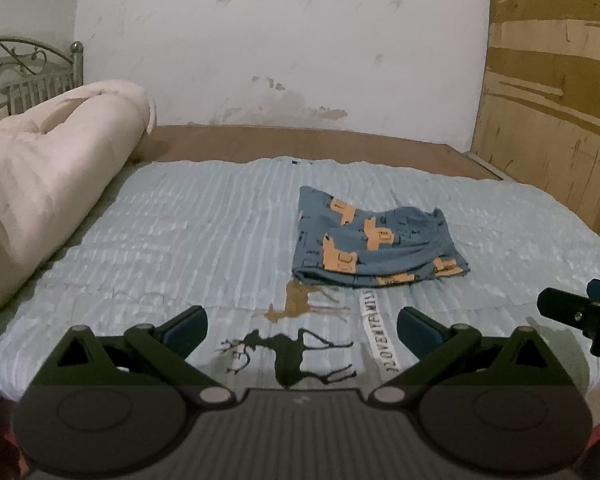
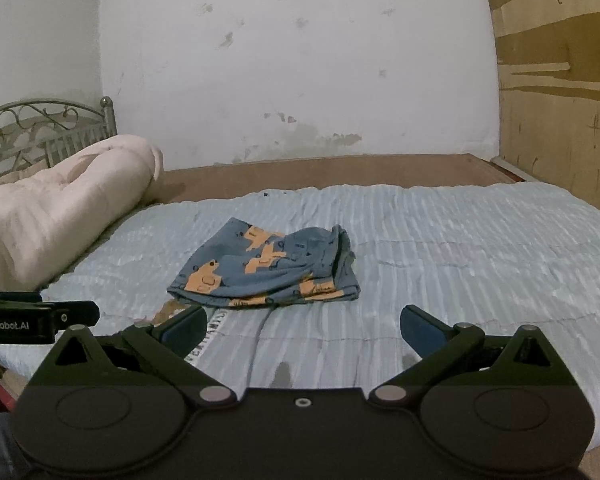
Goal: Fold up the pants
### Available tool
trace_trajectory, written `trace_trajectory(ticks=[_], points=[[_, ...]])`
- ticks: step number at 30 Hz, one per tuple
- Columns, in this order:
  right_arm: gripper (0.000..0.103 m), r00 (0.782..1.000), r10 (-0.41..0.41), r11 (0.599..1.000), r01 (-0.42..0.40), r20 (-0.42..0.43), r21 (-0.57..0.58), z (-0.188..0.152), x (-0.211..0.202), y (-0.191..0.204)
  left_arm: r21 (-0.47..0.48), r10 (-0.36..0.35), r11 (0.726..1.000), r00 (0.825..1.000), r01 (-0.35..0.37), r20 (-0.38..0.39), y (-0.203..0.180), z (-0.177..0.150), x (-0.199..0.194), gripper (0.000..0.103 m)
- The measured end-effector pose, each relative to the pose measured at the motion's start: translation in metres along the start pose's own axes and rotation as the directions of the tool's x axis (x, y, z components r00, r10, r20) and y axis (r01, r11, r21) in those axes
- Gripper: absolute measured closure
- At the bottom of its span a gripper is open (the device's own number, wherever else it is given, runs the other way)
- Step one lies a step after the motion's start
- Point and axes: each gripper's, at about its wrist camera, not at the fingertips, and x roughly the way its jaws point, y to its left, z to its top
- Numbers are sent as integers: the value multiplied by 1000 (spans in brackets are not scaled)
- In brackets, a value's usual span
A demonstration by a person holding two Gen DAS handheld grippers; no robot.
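"GenRobot.AI" is printed in white on the side of the left gripper point(image 2: 40, 322). Lettering is seen on a white strip point(image 1: 380, 330) of the bedspread point(image 1: 180, 232), not clearly legible.

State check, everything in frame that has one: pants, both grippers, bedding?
pants: folded into a compact stack, lying on the quilt, touched by neither gripper
left gripper: open, empty, short of the pants
right gripper: open, empty, short of the pants
light blue quilt: spread flat over the bed
cream comforter: rolled up, along the left edge
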Motion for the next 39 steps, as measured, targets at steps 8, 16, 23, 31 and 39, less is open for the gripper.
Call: trace_trajectory(ticks=[8, 16, 23, 31, 39], points=[[1, 1000, -3, 1000, 3, -11, 13, -9, 1, -2, -2, 5, 1000, 1000, -6, -7, 4, -7, 0, 0], [1, 999, 0, 1000, 0, -32, 15, -12, 7, -1, -3, 2, 1000, 1000, -2, -21, 4, -10, 6, 0], [1, 999, 1, 1000, 0, -37, 15, -12, 8, -2, -2, -3, 1000, 1000, 3, -31, 4, -11, 10, 0], [1, 999, -2, 1000, 2, -42, 16, -13, 12, -2, -3, -9, 1000, 999, 9, -33, 3, -12, 12, 0], [1, 999, -4, 1000, 4, -47, 16, -15, 14, -2, -20, -15, 1000, 999, 15, -31, 2, -11, 9, 0]])
